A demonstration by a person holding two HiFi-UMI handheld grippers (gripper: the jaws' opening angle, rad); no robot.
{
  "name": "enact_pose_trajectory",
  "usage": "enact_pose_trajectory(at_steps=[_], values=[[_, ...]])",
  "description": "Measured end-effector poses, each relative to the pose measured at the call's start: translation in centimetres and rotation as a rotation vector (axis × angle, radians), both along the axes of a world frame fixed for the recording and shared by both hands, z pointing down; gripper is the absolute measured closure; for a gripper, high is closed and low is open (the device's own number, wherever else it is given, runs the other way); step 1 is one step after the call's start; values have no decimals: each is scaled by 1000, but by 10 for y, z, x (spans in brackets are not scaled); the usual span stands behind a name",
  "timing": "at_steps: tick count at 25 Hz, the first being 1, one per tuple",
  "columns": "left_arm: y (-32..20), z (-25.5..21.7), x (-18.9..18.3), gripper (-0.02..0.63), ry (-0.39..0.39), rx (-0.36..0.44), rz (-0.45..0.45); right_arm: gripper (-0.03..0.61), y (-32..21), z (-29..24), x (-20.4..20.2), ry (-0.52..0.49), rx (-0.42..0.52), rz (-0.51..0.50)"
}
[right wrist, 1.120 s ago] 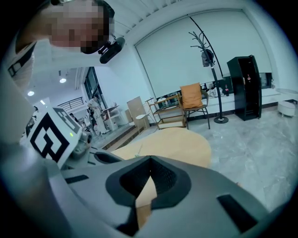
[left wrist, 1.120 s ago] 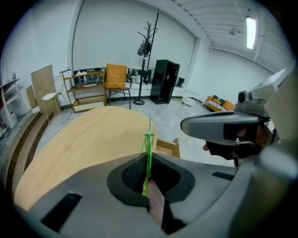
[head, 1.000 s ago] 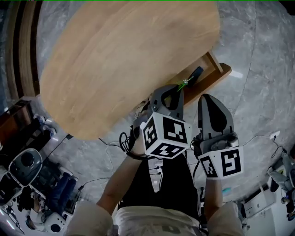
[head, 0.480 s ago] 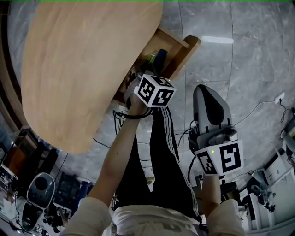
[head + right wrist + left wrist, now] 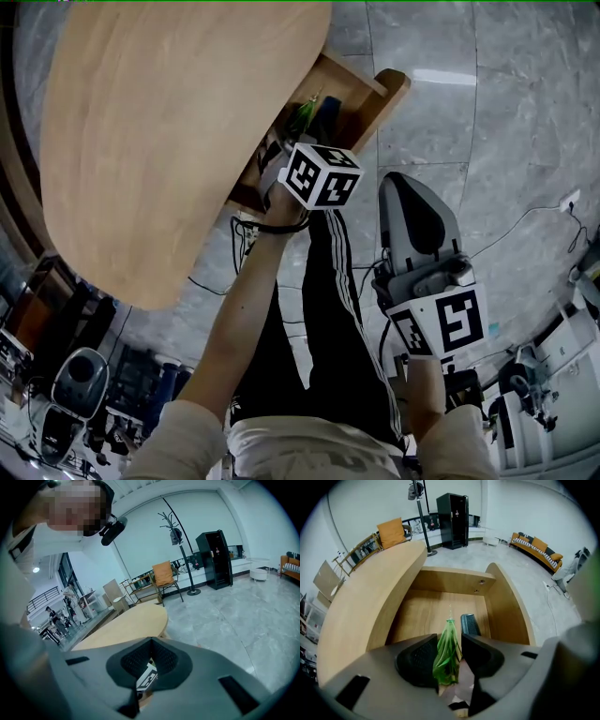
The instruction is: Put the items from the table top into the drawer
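Observation:
The wooden drawer [image 5: 426, 613] stands pulled out from under the oval table top [image 5: 169, 141]. My left gripper [image 5: 449, 660] points steeply down into it. Its jaws are opening, and a green bunch of thin plastic leaves [image 5: 447, 651] hangs loosely in the gap between the pads. A black comb [image 5: 470, 623] lies on the drawer floor just beyond. In the head view the marker cube [image 5: 322, 175] hides the left jaws, while the green bunch [image 5: 305, 112] and the comb [image 5: 326, 111] show inside the drawer [image 5: 380, 89]. My right gripper [image 5: 405, 183] hangs over the floor to the right, shut [image 5: 151, 643] on nothing.
Grey marble floor [image 5: 487, 141] surrounds the table. Cables [image 5: 225, 281] trail under the table edge, and equipment [image 5: 84, 384] crowds the lower left. The person's legs [image 5: 319, 337] stand between the grippers. A coat stand [image 5: 419, 508], black cabinet [image 5: 452, 520] and sofa [image 5: 536, 548] stand far off.
The left gripper has gone from beside the right one down into the drawer, carrying the green bunch. The right gripper has drawn back a little. Over the last half second both hardly moved.

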State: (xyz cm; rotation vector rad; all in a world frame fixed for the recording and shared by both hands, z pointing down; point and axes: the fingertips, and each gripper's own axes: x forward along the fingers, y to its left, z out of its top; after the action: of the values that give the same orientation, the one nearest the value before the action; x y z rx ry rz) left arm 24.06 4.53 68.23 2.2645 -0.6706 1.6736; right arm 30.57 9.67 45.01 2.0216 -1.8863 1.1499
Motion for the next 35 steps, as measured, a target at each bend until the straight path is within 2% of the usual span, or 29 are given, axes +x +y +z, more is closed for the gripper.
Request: enact_pose_trajectory(at_steps=[7, 11, 14, 17, 18, 19, 20, 24, 26, 31, 35], values=[[1, -22, 2, 456, 47, 9, -12, 574, -6, -8, -7, 16, 10, -38], [-1, -60, -10, 456, 112, -10, -82, 574, -15, -26, -22, 34, 29, -71], [-11, -107, -25, 456, 207, -7, -162, 574, -27, -47, -36, 54, 62, -93], [-28, -181, -46, 469, 371, -2, -249, 574, -44, -85, -55, 76, 115, -110], [-35, -213, -56, 508, 436, 7, -273, 574, -51, -102, -63, 84, 138, -116], [-44, -248, -66, 578, 498, 27, -292, 574, -59, -122, -71, 92, 164, -123], [-54, -284, -77, 604, 553, 59, -306, 574, -67, -142, -79, 101, 191, -131], [-86, -427, -137, 606, 707, 215, -394, 574, -99, -236, -120, 138, 276, -166], [-93, -495, -175, 606, 759, 282, -448, 574, -110, -292, -151, 155, 327, -191], [-81, -638, -260, 606, 808, 452, -549, 574, -104, -423, -222, 206, 440, -267], [-52, -715, -313, 606, 870, 570, -599, 574, -83, -492, -277, 216, 520, -377]])
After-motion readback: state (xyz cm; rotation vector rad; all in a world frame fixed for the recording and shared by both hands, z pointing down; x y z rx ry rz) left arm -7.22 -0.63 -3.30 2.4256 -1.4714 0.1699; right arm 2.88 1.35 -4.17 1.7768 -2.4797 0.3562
